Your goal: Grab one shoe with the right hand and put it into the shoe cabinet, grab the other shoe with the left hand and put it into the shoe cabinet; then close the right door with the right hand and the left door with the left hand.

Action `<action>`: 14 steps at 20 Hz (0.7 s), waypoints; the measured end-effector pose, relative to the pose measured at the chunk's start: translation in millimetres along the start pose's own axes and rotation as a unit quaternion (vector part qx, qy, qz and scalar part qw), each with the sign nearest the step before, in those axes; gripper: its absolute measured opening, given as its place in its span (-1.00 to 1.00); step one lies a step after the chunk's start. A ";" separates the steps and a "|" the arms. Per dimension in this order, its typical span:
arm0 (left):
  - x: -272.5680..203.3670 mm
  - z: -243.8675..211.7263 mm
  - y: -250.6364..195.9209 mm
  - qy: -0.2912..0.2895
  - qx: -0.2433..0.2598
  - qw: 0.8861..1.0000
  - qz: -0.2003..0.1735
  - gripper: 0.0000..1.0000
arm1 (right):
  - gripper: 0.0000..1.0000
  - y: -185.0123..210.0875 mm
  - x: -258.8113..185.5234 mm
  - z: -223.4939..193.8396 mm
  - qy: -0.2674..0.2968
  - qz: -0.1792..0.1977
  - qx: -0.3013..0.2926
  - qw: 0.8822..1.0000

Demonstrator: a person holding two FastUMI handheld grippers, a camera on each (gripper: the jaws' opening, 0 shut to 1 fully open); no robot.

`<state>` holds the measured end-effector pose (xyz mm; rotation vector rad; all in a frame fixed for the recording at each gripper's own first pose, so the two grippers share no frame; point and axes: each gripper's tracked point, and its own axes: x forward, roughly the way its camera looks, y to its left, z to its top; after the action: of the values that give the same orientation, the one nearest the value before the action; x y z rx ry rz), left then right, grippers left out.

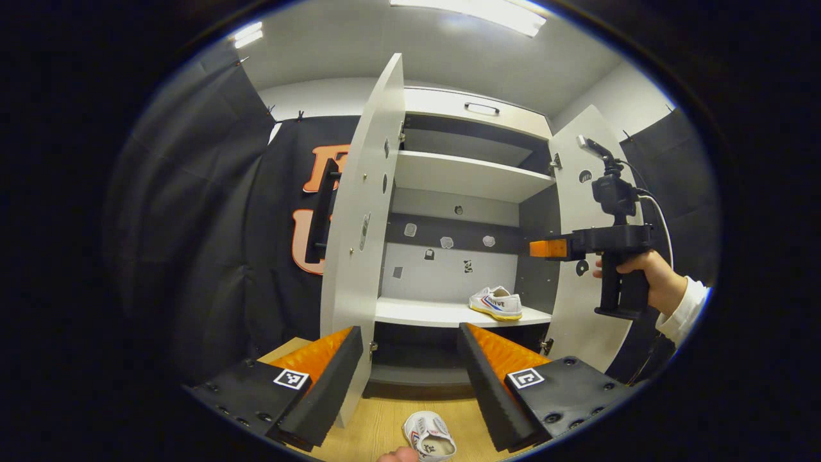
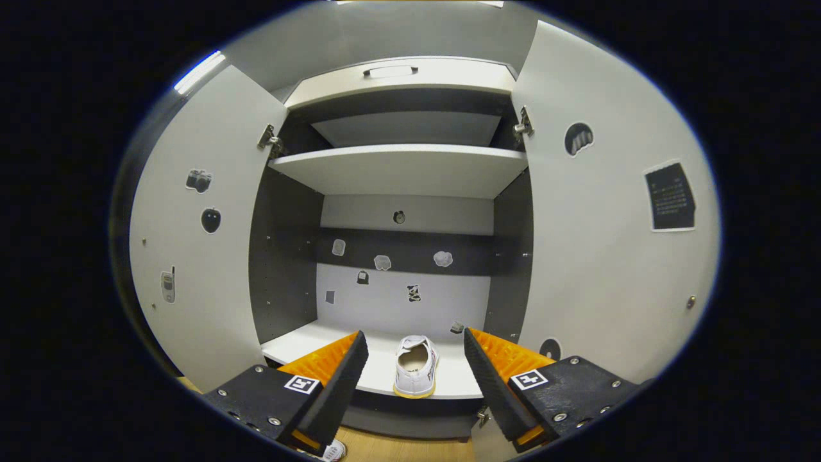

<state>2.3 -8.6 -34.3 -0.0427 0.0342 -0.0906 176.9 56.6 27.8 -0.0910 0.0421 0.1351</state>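
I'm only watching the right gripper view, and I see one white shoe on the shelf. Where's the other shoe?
Observer: In the left gripper view, the other shoe lies on the wooden floor in front of the cabinet.
Operator: Is the left gripper grabbing it?
Observer: No. The left gripper is open, its fingers wide apart, neither pressing on the shoe.
Operator: What's on the outside of the left door?
Observer: The left door has a long black handle on its outer face.
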 end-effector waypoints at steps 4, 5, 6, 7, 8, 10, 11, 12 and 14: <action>-1.1 -10.2 -16.1 0.012 -0.001 1.000 -0.017 0.93 | 0.86 -7.7 -64.9 -11.4 -0.039 -0.020 -0.017 0.999; -1.7 -15.2 -19.0 0.018 -0.001 1.000 -0.019 0.93 | 0.87 -11.0 -80.7 -18.9 -0.044 -0.028 -0.019 0.998; -1.8 -20.6 -21.2 0.024 0.002 0.999 -0.022 0.99 | 0.87 -11.7 -95.8 -26.0 -0.047 -0.035 -0.020 0.998; -1.1 -26.0 -22.0 0.029 0.006 0.999 -0.021 0.99 | 0.88 -13.8 -107.8 -32.6 -0.050 -0.040 -0.019 0.998; 0.3 -33.6 -21.6 0.037 0.011 0.999 -0.020 0.93 | 0.88 -16.2 -120.7 -38.7 -0.049 -0.046 -0.014 0.998; 2.5 -51.8 -19.4 0.059 0.024 0.998 -0.015 0.93 | 0.88 -17.6 -140.1 -44.8 -0.051 -0.047 -0.004 0.998; 3.6 -61.4 -17.7 0.073 0.030 0.997 -0.012 0.93 | 0.88 -19.3 -148.3 -44.0 -0.056 -0.049 -0.003 0.997; 5.2 -70.0 -15.3 0.086 0.031 0.996 -0.008 0.93 | 0.87 -21.2 -154.9 -44.3 -0.061 -0.048 -0.006 0.997; 7.6 -94.3 -17.9 0.120 0.015 0.993 -0.018 0.94 | 0.87 -20.2 -168.9 -44.8 -0.065 -0.053 -0.011 0.996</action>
<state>4.9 -31.0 -127.9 -0.0017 0.2723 -0.1310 10.9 10.1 -6.9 -0.1065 -0.0944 0.0353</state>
